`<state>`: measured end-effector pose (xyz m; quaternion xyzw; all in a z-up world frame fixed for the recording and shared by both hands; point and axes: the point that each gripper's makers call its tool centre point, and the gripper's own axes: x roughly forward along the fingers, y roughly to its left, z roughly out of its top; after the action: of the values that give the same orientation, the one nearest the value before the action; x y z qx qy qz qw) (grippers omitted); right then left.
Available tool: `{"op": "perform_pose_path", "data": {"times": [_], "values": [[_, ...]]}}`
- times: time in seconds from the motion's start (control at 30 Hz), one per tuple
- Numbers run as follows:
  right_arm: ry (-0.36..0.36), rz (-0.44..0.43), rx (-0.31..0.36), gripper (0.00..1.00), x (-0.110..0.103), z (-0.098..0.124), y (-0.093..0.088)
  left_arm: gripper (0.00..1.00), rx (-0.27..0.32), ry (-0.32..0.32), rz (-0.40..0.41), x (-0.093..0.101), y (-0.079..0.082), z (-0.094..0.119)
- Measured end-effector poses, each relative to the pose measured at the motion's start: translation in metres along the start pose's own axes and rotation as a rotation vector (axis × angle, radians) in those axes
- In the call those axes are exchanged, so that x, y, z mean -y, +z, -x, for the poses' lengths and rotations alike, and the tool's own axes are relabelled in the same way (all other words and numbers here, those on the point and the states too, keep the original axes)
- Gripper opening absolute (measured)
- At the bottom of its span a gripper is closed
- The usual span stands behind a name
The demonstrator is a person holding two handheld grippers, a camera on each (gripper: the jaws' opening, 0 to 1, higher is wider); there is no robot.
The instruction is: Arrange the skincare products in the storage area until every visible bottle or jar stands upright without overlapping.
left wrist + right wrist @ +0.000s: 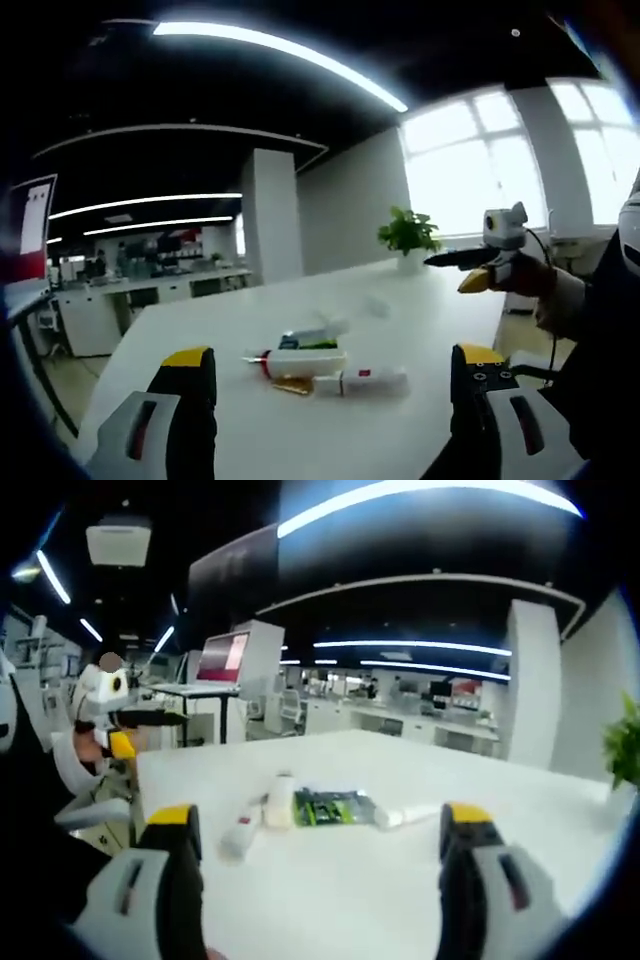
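Both grippers hovered over the counter [400,300], jaws apart, empty.
The tubes [345,375] and green packet [333,807] lay flat together mid-counter, beyond the left gripper [335,400] and right gripper [318,865]; a plant [408,235] stood far.

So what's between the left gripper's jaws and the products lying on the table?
Nothing: in the left gripper view, bare white table runs from the open left gripper up to the lying tube and bottle.
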<state>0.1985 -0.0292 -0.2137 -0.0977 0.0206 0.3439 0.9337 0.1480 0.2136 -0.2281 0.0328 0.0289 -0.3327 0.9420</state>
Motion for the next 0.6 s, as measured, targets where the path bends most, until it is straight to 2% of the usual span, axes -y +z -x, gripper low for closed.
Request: {"op": "perform_pose_path", "data": {"times": [0.43,0.6], "values": [[0.049,0.03,-0.025,0.99,0.001,-0.027,0.003,0.99,-0.012,0.003,0.013,-0.004,-0.004,-0.001],[0.071,0.051,-0.013,0.98,-0.003,-0.039,0.014,0.99,-0.029,0.011,0.017,-0.007,-0.004,-0.004]]}}
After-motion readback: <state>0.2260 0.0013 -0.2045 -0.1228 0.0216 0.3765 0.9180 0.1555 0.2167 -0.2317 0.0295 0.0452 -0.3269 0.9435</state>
